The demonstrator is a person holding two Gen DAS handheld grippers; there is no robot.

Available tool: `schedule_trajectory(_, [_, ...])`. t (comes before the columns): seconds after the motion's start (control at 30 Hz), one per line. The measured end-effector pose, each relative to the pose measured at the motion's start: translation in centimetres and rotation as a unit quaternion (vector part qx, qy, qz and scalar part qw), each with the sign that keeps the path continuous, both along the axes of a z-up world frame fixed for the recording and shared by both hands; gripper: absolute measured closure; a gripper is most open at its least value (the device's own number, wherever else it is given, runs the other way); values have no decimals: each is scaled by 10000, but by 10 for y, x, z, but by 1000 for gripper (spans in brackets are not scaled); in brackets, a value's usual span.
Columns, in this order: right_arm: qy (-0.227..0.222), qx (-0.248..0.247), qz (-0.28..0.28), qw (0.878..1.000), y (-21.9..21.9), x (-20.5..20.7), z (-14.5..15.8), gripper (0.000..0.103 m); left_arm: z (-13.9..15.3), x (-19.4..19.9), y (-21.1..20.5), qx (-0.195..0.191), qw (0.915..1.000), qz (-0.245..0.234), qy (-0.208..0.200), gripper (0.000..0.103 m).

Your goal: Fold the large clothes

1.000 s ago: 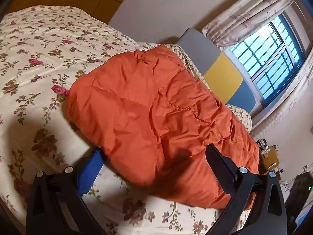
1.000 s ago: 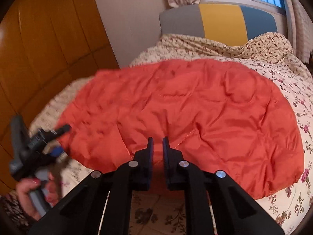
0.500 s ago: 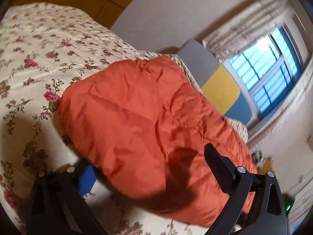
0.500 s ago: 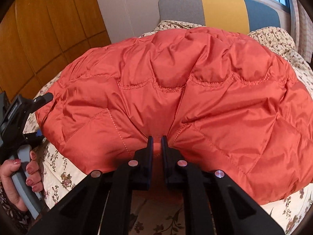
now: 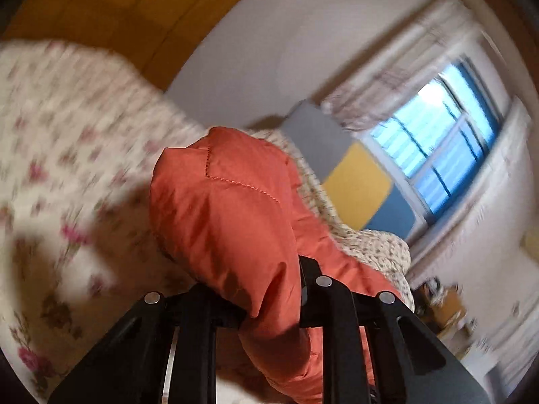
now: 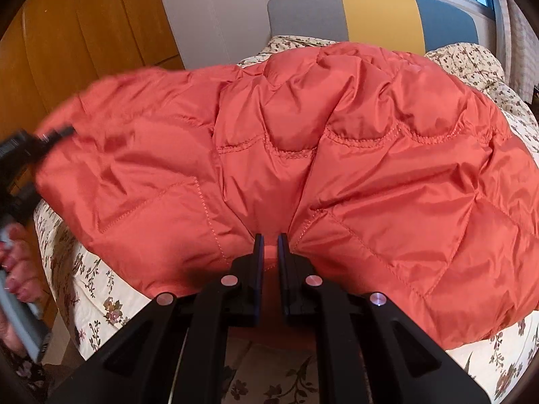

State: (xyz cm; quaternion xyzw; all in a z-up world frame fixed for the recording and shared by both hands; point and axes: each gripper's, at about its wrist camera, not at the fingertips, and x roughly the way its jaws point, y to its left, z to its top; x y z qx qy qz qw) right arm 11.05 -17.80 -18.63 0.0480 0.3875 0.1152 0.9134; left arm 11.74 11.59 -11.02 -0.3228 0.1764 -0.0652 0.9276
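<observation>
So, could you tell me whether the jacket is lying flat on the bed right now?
No, lifted at the near edge. The jacket bunches up from the bed, its hem pinched in the right gripper and left gripper.

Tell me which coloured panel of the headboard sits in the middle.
The yellow panel is the middle one of the headboard; the grey panel lies on its left and the blue panel on its right, nearer the window.

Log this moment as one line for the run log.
left gripper: shut on orange jacket | right gripper: shut on jacket hem | jacket edge lifted off floral bedspread
</observation>
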Motion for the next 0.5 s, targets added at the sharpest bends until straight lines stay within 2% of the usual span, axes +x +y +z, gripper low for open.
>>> schedule_trajectory(0.1, [57,87,-60,9999,-1,2,-1,96,29,-8,-30,553,9967,-374,-468,84])
schedule_trajectory(0.17, [96,89,-68,9999,-1,3,0,96,45,-14,-54,951,9903,-692,-740,84])
schedule_trajectory(0.27, [177,22,36,9998,-3,2,10,92,67,-20,-98,1842,9719,-1035,-1038,84])
schedule_trajectory(0.3, [168,235,11,9996,-11,-1,17,86,70,-22,-109,2059,9658,-1108,-1118,84])
schedule_trajectory(0.33, [112,390,-43,9992,-17,-5,22,74,71,-22,-116,2204,9616,-1147,-1167,84])
schedule_trajectory(0.4, [-166,700,-323,9969,-41,-21,38,60,72,-26,-133,2506,9523,-1221,-1244,84])
schedule_trajectory(0.5, [-468,543,-889,9935,-77,-46,55,60,72,-30,-150,2730,9439,-1327,-1303,84])
